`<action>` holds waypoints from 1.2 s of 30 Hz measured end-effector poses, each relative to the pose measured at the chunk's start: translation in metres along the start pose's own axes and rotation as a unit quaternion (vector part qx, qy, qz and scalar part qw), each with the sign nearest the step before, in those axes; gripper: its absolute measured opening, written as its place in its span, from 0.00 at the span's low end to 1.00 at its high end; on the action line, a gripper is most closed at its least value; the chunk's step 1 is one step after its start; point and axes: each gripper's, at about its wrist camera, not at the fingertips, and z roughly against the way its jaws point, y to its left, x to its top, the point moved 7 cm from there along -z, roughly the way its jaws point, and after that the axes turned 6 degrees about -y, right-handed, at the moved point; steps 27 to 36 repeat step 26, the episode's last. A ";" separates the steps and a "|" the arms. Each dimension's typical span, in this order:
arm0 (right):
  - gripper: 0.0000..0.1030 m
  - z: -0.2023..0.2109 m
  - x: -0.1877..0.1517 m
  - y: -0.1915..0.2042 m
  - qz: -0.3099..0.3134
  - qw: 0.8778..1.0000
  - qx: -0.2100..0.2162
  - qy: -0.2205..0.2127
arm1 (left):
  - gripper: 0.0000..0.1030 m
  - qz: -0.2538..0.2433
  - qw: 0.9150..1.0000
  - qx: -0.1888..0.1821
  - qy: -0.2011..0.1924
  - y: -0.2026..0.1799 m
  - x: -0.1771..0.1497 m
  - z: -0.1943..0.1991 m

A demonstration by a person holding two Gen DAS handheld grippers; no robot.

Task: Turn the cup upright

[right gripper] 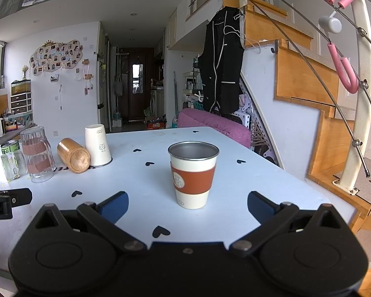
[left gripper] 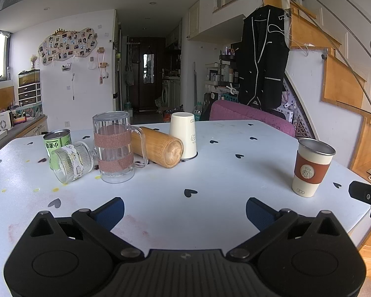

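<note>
On the table [right gripper: 259,173], the sleeved cup [right gripper: 192,174] stands upright before the wide, empty right gripper [right gripper: 188,204].

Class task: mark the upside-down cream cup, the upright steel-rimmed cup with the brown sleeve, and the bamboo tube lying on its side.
Upside-down cream cup [left gripper: 184,133], left wrist view, side wall.
Upright steel-rimmed cup with brown sleeve [right gripper: 193,180], right wrist view, sleeve.
Bamboo tube lying on its side [left gripper: 172,154], left wrist view, round end face.

2 paper cups [right gripper: 193,173] [left gripper: 183,135], 2 glass mugs [left gripper: 115,146] [left gripper: 70,162], 1 can [left gripper: 56,141], 1 bamboo tube [left gripper: 158,147].

we see a cup [right gripper: 193,173] with matt metal inside and a smooth brown sleeve. the cylinder [left gripper: 158,146] looks like polished wood, the mug [left gripper: 115,146] clear plastic.
</note>
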 end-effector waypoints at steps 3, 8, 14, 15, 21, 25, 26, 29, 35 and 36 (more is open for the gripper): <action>1.00 0.000 0.000 0.000 0.000 1.000 0.000 0.000 | 1.00 0.000 1.000 0.000 0.000 0.000 0.000 0.000; 1.00 0.000 0.000 0.000 0.000 1.000 0.000 0.000 | 1.00 0.000 1.000 0.000 0.000 0.000 0.000 0.000; 1.00 0.000 0.000 0.000 0.000 1.000 0.000 0.000 | 1.00 0.000 1.000 0.000 0.001 0.000 0.000 0.000; 1.00 0.000 0.000 0.000 0.000 1.000 0.000 0.001 | 1.00 0.000 1.000 0.000 0.001 0.000 0.000 0.000; 1.00 0.000 -0.001 0.000 0.000 1.000 0.000 0.001 | 1.00 0.000 1.000 0.000 0.001 0.000 0.000 0.000; 1.00 0.000 -0.001 0.000 0.000 1.000 0.000 0.002 | 1.00 0.000 1.000 0.001 0.001 0.000 0.000 0.000; 1.00 0.000 -0.002 0.000 0.000 1.000 0.000 0.002 | 1.00 0.000 1.000 0.001 0.001 0.001 -0.001 0.001; 1.00 0.000 -0.002 0.000 0.000 1.000 0.000 0.002 | 1.00 0.000 1.000 0.001 0.001 0.001 -0.001 0.001; 1.00 0.000 -0.002 0.000 0.000 1.000 0.000 0.002 | 1.00 0.000 1.000 0.001 0.001 0.001 -0.001 0.001; 1.00 0.000 -0.002 0.000 0.000 1.000 0.000 0.002 | 1.00 0.000 1.000 0.001 0.001 0.001 -0.001 0.001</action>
